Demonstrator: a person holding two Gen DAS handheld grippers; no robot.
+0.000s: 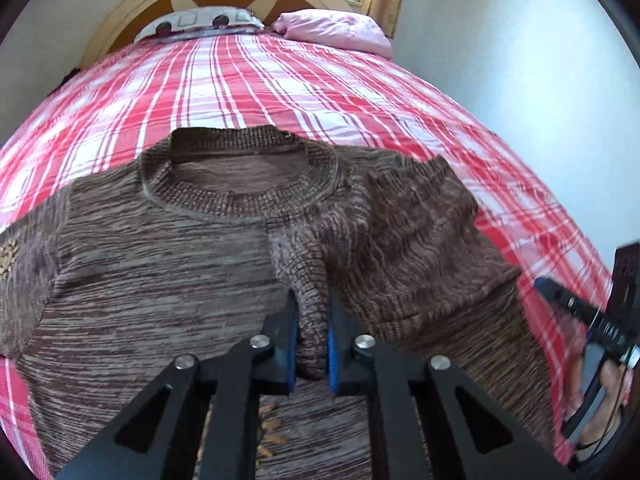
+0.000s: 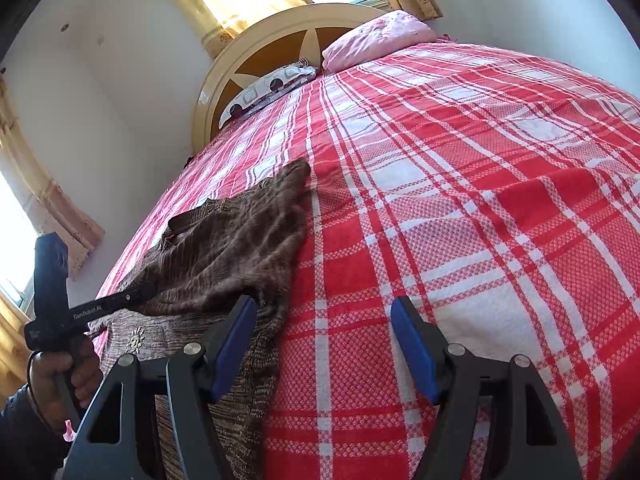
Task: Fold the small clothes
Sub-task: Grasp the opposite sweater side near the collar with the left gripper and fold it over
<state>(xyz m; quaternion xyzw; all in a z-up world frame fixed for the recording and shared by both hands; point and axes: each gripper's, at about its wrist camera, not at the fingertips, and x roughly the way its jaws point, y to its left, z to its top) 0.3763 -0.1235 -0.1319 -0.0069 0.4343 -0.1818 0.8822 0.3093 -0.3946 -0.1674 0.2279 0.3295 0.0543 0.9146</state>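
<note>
Pillows (image 1: pixel 332 28) lie far beyond; left gripper (image 1: pixel 313 320) pinches sweater (image 1: pixel 160 248) sleeve, right gripper (image 2: pixel 324 344) spread.

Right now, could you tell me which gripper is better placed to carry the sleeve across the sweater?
Left. The left gripper has its jaws already shut on the ribbed sleeve cuff over the brown sweater. The right gripper is open, holding nothing, above the plaid bedspread beside the sweater.

Readable marking: "GenRobot.AI" in white lettering on black body of left tongs (image 2: pixel 90 312); no other legible text
</note>
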